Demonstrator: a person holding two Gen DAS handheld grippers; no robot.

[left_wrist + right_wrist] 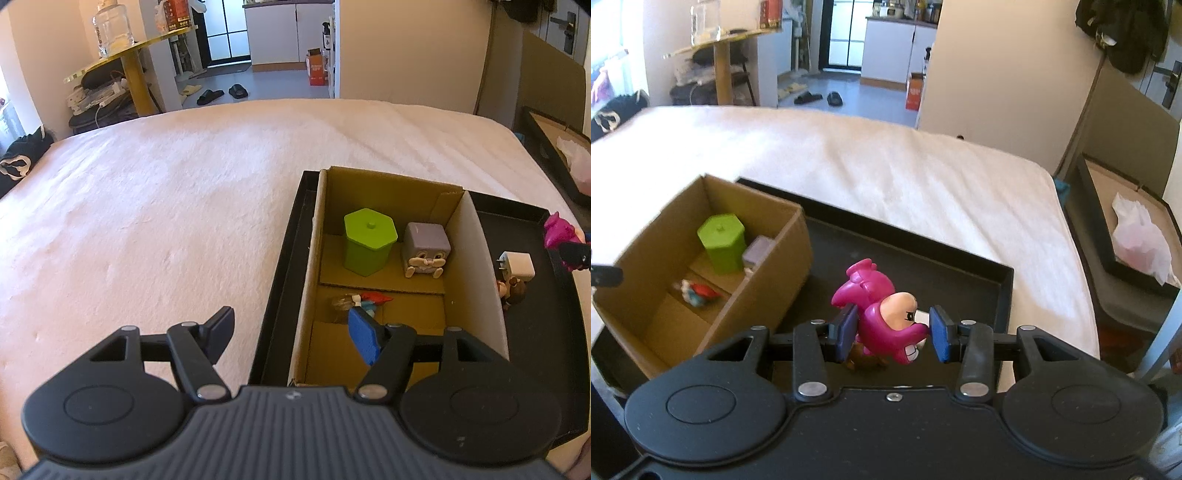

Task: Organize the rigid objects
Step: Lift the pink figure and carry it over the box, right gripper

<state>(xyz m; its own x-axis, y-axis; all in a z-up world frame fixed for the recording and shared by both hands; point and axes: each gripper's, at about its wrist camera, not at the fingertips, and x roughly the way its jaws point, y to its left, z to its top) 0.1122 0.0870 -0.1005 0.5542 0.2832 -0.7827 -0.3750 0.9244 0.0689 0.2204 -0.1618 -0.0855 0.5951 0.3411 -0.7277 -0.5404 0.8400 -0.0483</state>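
Ahead of us spreads a bed [166, 192] under a soft, pinkish fleecy cover. On it lies a shallow black tray [960, 269] carrying an open cardboard box [476, 258]. Inside, beyond our spread, empty left hand-held gripper [295, 332], stand a green hexagonal lidded pot [367, 245] and a grey cube-shaped rabbit toy [426, 253]. Our right hand-held gripper [894, 332] pinches a glossy magenta plastic figure [882, 310] above the tray, right of the box.

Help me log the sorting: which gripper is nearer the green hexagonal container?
Left. The left gripper hangs open over the cardboard box's near end, just short of the green hexagonal container. The right gripper holds the pink figure outside the box, over the black tray.
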